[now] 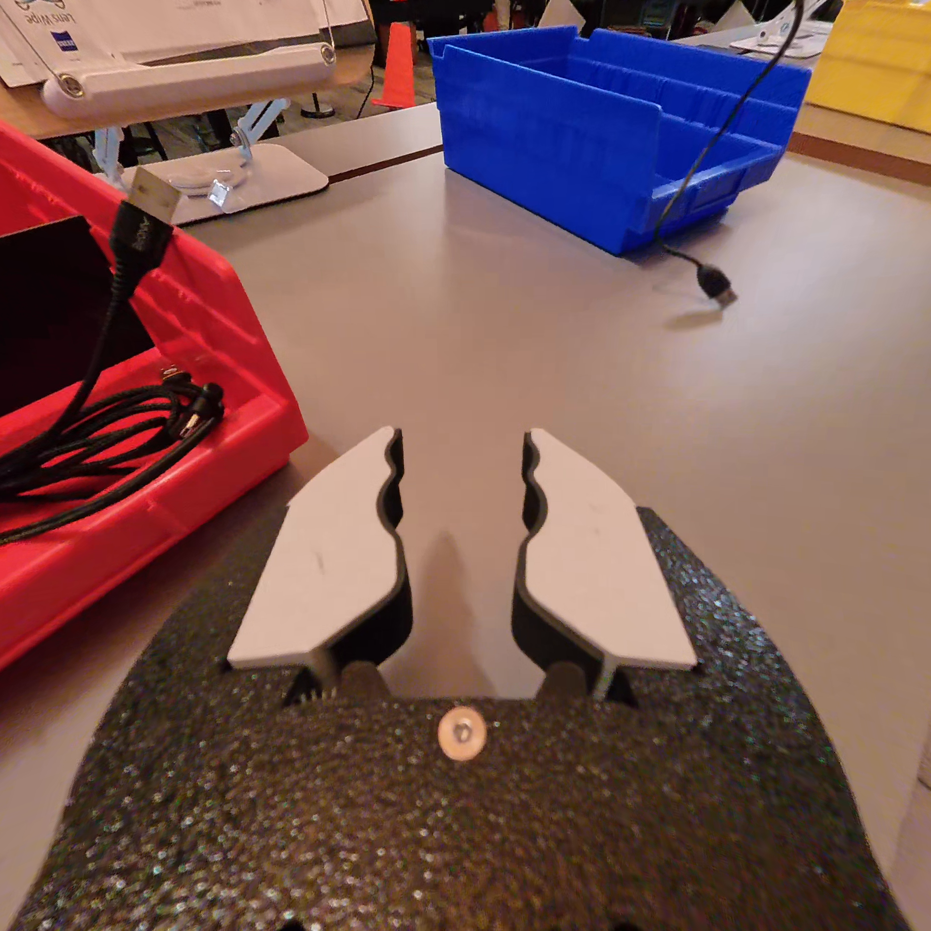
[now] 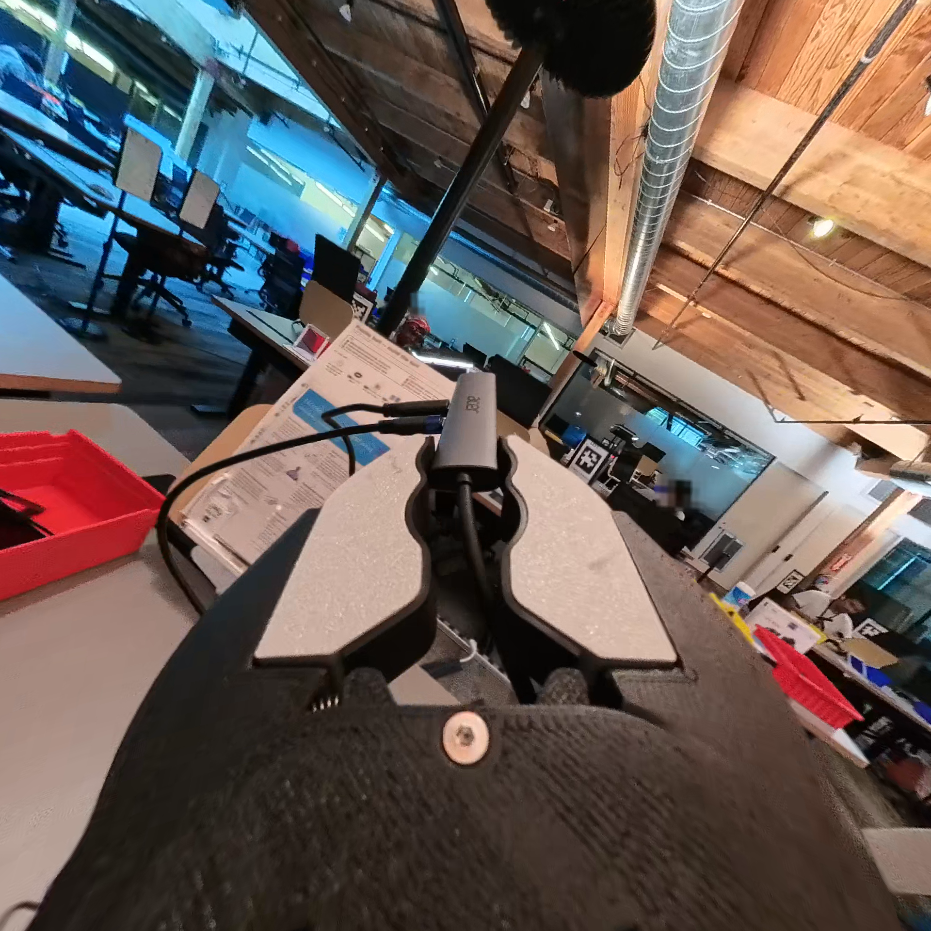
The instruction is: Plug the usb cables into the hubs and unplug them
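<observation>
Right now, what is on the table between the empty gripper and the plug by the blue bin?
Nothing. In the left wrist view, only bare table lies between the open left gripper and the plug near the blue bin.

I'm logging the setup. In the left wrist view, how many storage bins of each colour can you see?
Red bin: 1
Blue bin: 1
Yellow bin: 1
Total: 3
</observation>
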The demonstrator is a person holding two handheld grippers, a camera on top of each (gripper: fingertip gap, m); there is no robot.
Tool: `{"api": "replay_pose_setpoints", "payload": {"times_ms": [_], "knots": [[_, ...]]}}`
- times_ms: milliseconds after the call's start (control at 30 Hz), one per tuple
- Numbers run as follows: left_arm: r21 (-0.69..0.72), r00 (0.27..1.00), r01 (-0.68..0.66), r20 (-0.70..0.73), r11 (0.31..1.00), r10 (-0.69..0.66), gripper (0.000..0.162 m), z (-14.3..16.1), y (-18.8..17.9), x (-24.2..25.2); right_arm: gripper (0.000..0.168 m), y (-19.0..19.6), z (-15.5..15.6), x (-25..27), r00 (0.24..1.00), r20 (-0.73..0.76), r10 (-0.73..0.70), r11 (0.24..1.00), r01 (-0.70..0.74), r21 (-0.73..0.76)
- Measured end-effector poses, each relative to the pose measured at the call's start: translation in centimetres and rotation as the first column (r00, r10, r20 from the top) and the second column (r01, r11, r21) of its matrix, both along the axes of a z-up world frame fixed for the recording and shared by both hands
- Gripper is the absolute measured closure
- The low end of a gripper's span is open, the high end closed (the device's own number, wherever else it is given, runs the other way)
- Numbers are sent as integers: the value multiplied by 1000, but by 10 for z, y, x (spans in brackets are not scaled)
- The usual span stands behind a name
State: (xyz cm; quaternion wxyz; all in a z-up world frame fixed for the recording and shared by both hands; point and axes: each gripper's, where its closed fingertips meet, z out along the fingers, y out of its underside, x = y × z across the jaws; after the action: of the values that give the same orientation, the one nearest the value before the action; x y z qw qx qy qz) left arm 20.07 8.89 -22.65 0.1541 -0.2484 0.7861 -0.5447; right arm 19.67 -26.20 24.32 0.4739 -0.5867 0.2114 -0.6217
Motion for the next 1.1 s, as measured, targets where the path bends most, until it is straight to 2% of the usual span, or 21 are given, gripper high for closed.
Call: {"api": "replay_pose_setpoints", "payload": {"times_ms": [33, 133, 233, 367, 600, 700, 767, 833, 900, 1000, 1067, 1100], "knots": [[1, 1000, 0, -1, 1000, 0, 118, -1, 0, 0, 144, -2, 9, 4, 1000, -2, -15, 1000, 15, -21], [5, 1000, 5, -4, 1000, -5, 118, -2, 0, -1, 144, -11, 35, 12, 997, 17, -80, 994, 81, -77], [16, 1000, 12, -12, 1000, -12, 118, -4, -1, 0, 144, -23, 57, 20, 996, 16, -93, 994, 94, -48], [36, 999, 28, -25, 999, -27, 118, -6, -2, 1, 144, -48, 78, 33, 982, 29, -189, 979, 190, -67], [52, 999, 45, -14, 998, -44, 118, -7, -2, -1, 144, -73, 122, 35, 977, 29, -210, 977, 209, 35], [62, 998, 53, -17, 997, -52, 118, -8, -4, -2, 144, -77, 128, 38, 966, 39, -254, 967, 253, 17], [71, 998, 65, -27, 995, -63, 118, -10, -5, -3, 144, -80, 110, 50, 961, 5, -275, 961, 275, -12], [77, 998, 65, -30, 995, -63, 118, -11, -5, -3, 144, -80, 75, 64, 956, -57, -287, 958, 284, -45], [72, 997, 69, -24, 995, -67, 118, -9, -4, -4, 144, -78, 23, 79, 939, -148, -312, 948, 297, -116], [62, 998, 69, -20, 996, -67, 119, -8, -4, -5, 144, -65, -76, 99, 885, -352, -304, 950, 253, -184], [61, 997, 73, -24, 995, -72, 119, -8, -4, -6, 144, -53, -139, 109, 839, -485, -248, 968, 200, -149], [61, 997, 74, -22, 995, -73, 120, -8, -4, -6, 144, -45, -165, 112, 817, -546, -185, 982, 166, -85]]}}
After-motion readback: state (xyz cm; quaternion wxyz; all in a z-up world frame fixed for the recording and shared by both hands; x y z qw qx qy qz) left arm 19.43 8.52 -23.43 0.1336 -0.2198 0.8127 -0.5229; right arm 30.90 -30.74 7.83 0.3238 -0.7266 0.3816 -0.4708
